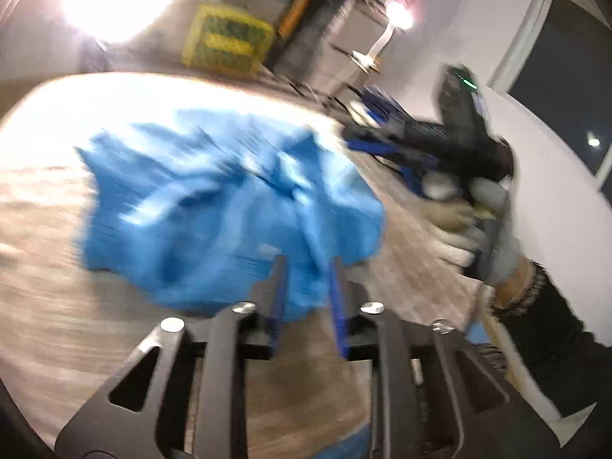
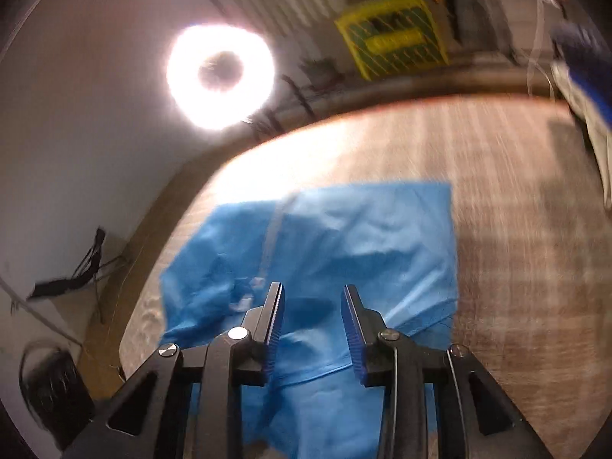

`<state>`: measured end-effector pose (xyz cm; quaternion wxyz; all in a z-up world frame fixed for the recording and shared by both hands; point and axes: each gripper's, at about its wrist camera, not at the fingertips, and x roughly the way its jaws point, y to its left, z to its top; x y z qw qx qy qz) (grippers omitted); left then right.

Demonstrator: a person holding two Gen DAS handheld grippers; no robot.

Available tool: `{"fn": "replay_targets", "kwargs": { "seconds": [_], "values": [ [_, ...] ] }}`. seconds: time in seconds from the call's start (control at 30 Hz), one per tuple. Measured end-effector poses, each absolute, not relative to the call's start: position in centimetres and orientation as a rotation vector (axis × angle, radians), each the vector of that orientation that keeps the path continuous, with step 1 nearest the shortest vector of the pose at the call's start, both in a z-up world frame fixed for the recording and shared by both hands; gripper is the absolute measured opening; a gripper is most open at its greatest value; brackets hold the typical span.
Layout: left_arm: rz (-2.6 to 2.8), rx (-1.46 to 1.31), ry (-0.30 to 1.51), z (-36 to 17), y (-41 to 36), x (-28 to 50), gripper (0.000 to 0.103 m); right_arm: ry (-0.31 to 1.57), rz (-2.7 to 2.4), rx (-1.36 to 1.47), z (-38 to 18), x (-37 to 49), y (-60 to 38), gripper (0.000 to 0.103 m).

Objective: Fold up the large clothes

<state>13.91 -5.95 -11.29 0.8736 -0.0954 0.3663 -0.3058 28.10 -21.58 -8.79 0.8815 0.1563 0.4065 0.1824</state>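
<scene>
A blue garment point(image 1: 214, 206) lies rumpled on the wooden table point(image 1: 46, 306). In the right wrist view the same garment point(image 2: 344, 237) looks partly folded, with a straight far edge and a pale drawstring across it. My left gripper point(image 1: 308, 267) is open just over the garment's near edge, and its pads do not press on the cloth. My right gripper point(image 2: 313, 288) is open above the cloth with a clear gap between its blue pads. In the left wrist view a gloved hand point(image 1: 459, 237) holds the right gripper's black body at the right, beyond the garment. Both views are blurred.
A yellow crate point(image 1: 225, 38) stands on the floor beyond the table, also visible as the crate point(image 2: 394, 34). A bright ring light point(image 2: 220, 76) glares at the left. Cables point(image 2: 76, 267) lie on the floor left of the table edge point(image 2: 183, 206). Bare wood point(image 2: 516, 229) lies right of the garment.
</scene>
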Motion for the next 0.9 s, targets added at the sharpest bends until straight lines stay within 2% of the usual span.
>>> {"fn": "replay_targets", "kwargs": {
  "seconds": [0.13, 0.3, 0.53, 0.67, 0.87, 0.9],
  "values": [
    [-0.525, -0.174, 0.72, -10.3, -2.8, 15.4, 0.027, 0.8, 0.439, 0.215, -6.7, 26.3, -18.0, 0.036],
    [-0.483, -0.118, 0.74, -11.9, -2.4, 17.3, 0.027, 0.814, 0.492, 0.103, -7.0, 25.8, -14.5, 0.037],
    [-0.437, 0.026, 0.735, -13.4, -5.2, 19.0, 0.031, 0.952, 0.572, 0.211, -10.0, 29.2, -11.8, 0.039],
    [-0.5, 0.075, 0.803, -15.2, -6.6, 20.0, 0.031, 1.028, 0.558, 0.267, -12.6, 30.9, -11.1, 0.039],
    [-0.506, 0.048, 0.86, -16.7, -6.2, 20.3, 0.031, 1.032, 0.437, 0.318, -14.5, 33.7, -13.2, 0.032],
    [-0.508, 0.035, 0.853, -16.3, -5.8, 20.2, 0.031, 1.02, 0.429, 0.35, -14.2, 33.5, -14.0, 0.034]
  ]
}}
